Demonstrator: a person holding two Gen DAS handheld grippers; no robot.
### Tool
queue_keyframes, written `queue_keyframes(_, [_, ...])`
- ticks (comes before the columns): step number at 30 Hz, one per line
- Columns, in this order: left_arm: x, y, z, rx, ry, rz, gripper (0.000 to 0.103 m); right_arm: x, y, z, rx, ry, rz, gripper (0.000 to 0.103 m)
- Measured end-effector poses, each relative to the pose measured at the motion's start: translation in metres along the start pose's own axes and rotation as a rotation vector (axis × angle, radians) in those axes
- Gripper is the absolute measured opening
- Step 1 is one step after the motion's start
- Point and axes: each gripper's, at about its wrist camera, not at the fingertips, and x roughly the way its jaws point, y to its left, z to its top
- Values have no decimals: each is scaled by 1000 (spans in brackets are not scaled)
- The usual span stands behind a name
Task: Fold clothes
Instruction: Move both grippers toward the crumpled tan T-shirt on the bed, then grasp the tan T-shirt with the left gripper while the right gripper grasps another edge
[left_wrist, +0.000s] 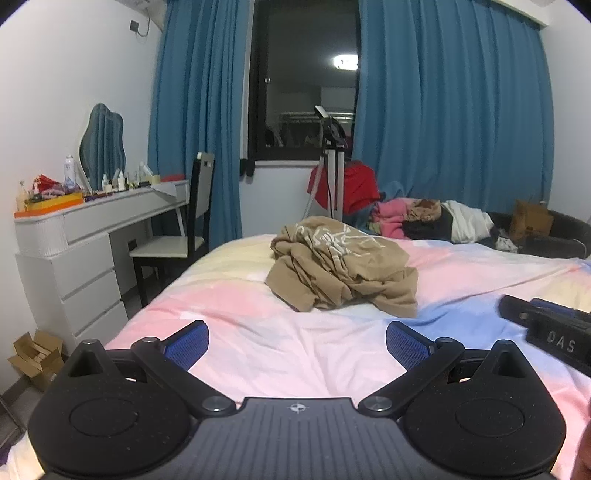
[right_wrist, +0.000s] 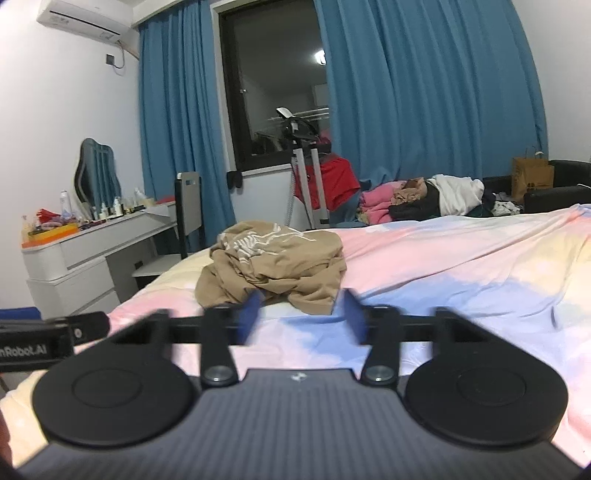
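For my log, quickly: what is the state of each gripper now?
Left gripper: open, holding nothing.
Right gripper: open, holding nothing; the tan garment lies untouched ahead.

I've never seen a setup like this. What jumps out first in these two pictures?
A crumpled tan shirt with a white print lies in a heap on the pastel bedspread, toward its far end. In front of it hang two black claws with blue pads, the left claw and the right claw, both open and holding nothing. Behind, tall blue curtains frame a dark window.
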Motion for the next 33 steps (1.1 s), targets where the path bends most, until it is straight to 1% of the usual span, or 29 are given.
queue_keyframes(2, [3, 0, -1, 4, 2, 5, 103, -1, -3, 0, 9, -3, 9, 23])
queue_keyframes(6, [13, 2, -7, 1, 40, -8, 103, -4, -6, 2, 20, -31, 38, 23])
queue_keyframes(10, [23, 3, -14, -9, 88, -41, 102, -4, -3, 4, -5, -1, 44, 23])
queue_keyframes(12, [27, 4, -18, -20, 110, -60, 102, -6, -4, 5, 11, 6, 55, 23])
queue_keyframes(15, [36, 2, -20, -17, 116, -65, 101, -8, -10, 7, 62, -3, 58, 23])
queue_keyframes(17, [50, 0, -18, -4, 113, -73, 101, -7, -16, 8, 109, 6, 52, 23])
queue_keyframes(19, [68, -5, -13, 42, 108, -72, 100, -5, -22, 8, 149, 22, 34, 23])
queue_keyframes(21, [91, -13, -5, 99, 93, -64, 96, 0, -29, 6, 172, 40, 19, 23])
queue_keyframes(24, [135, -22, 9, 110, 80, -109, 96, 8, -36, 2, 194, 61, -1, 23])
queue_keyframes(27, [185, -39, 20, 104, 70, -149, 95, 24, -43, -4, 217, 81, -9, 23])
queue_keyframes(30, [235, -62, 26, 163, 55, -151, 90, 44, -48, -14, 218, 96, -22, 23])
queue_keyframes(33, [279, -83, 30, 233, 47, -171, 88, 66, -56, -28, 222, 115, -46, 24])
